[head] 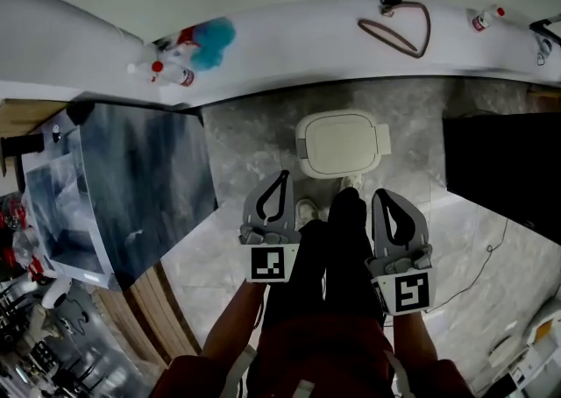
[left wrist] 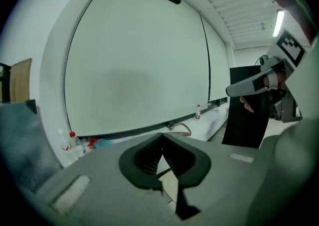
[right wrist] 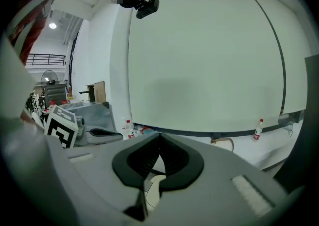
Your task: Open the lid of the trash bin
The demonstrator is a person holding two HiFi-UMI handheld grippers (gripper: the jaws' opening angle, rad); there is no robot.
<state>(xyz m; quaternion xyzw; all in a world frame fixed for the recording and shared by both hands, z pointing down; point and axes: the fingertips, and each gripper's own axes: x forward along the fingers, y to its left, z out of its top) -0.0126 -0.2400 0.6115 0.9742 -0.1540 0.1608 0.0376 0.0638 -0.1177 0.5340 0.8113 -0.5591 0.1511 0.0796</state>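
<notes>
The trash bin (head: pixel 343 145) stands on the grey floor ahead of the person's feet, seen from above, its cream-white lid (head: pixel 340 142) down flat. My left gripper (head: pixel 281 176) hovers just short of the bin's near left corner, jaws meeting at the tips, nothing held. My right gripper (head: pixel 379 195) hangs at the near right, also shut and empty. In the left gripper view the left gripper (left wrist: pixel 160 136) points at the wall, a sliver of the lid (left wrist: pixel 169 185) showing through its jaws. The right gripper (right wrist: pixel 160 136) shows a sliver of lid (right wrist: pixel 152 186) likewise.
A large plastic-wrapped box (head: pixel 131 186) stands at the left on wood planks. A black panel (head: pixel 500 168) is at the right. Bottles (head: pixel 166 65) and a looped cable (head: pixel 399 28) lie on the white ledge behind the bin. A thin cord (head: pixel 478 269) crosses the floor.
</notes>
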